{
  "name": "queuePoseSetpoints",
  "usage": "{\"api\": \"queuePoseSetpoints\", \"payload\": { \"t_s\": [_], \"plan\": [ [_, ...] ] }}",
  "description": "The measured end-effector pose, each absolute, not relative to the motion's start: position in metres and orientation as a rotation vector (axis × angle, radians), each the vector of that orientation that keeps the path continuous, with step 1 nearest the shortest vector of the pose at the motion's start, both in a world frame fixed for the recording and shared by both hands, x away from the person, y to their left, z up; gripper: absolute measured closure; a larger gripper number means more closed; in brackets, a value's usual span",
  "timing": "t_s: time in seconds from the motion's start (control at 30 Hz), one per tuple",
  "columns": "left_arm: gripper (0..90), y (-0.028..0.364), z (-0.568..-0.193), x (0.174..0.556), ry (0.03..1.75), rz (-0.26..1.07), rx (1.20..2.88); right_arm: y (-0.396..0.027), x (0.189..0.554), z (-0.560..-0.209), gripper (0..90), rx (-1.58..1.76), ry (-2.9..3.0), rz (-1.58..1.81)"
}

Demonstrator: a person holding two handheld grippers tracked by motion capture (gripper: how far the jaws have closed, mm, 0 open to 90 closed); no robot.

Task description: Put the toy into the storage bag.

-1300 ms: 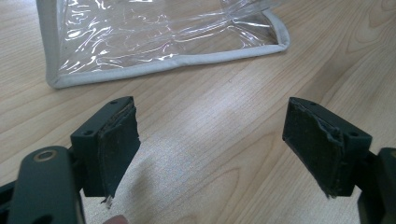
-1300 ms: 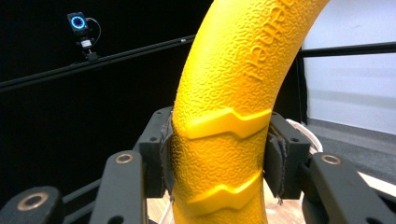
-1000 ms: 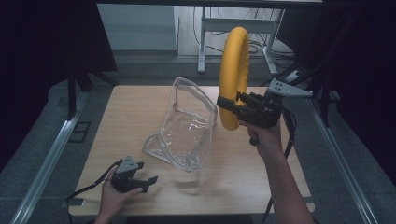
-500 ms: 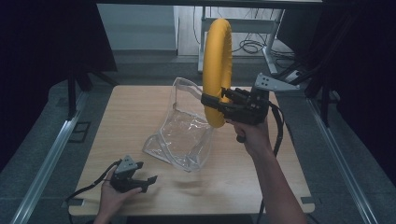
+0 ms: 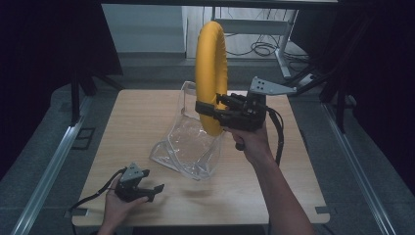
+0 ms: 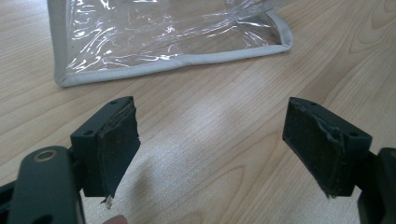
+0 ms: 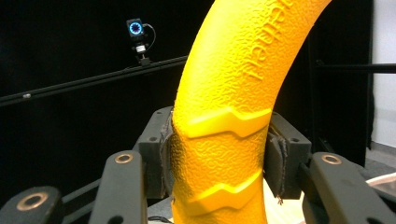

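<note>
A yellow ring (image 5: 210, 73) is held upright above the table (image 5: 303, 161), pinched at its lower edge by the right gripper (image 5: 208, 111), whose jaws are seen in the right gripper view pressed against both sides of the textured band. In the high view the ring hangs just over the open mouth of a clear plastic bag (image 5: 188, 147), which stands near the middle of the table with its grey-trimmed rim turned up and to the far side. The left gripper (image 5: 147, 188) is rested at the near left corner, its jaws spread and empty, with the near edge of the bag lying a little beyond them in the left gripper view. The step in hand is judged to be the carrying of the ring to the bag's opening. For the next move, the ring would have to be lowered edge-first into the mouth, and the soft rim may need to be steadied by the idle gripper.
</note>
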State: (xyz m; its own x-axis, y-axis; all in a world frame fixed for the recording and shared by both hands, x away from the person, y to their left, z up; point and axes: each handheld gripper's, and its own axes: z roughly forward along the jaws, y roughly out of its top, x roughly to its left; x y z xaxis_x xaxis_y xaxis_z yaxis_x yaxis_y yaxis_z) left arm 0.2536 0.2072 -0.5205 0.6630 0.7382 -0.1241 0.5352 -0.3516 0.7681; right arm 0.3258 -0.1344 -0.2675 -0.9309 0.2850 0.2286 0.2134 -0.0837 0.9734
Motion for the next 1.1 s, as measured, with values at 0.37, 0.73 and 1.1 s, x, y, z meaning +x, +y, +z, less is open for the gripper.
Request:
{"api": "queuePoseSetpoints", "payload": {
  "t_s": [0.37, 0.73, 1.1],
  "plan": [
    [18.3, 0.207, -0.521, 0.254, 0.983, 0.309, 2.049, -0.117, 0.325, -0.274, 50.5, 0.538, 2.130, 2.236],
    [18.2, 0.207, -0.521, 0.254, 0.983, 0.311, 2.051, -0.105, 0.330, -0.292, 50.4, 0.549, 2.184, 2.245],
    [18.2, 0.206, -0.521, 0.253, 0.988, 0.307, 2.043, -0.099, 0.330, -0.306, 50.4, 0.546, 2.245, 2.248]
  ]
}}
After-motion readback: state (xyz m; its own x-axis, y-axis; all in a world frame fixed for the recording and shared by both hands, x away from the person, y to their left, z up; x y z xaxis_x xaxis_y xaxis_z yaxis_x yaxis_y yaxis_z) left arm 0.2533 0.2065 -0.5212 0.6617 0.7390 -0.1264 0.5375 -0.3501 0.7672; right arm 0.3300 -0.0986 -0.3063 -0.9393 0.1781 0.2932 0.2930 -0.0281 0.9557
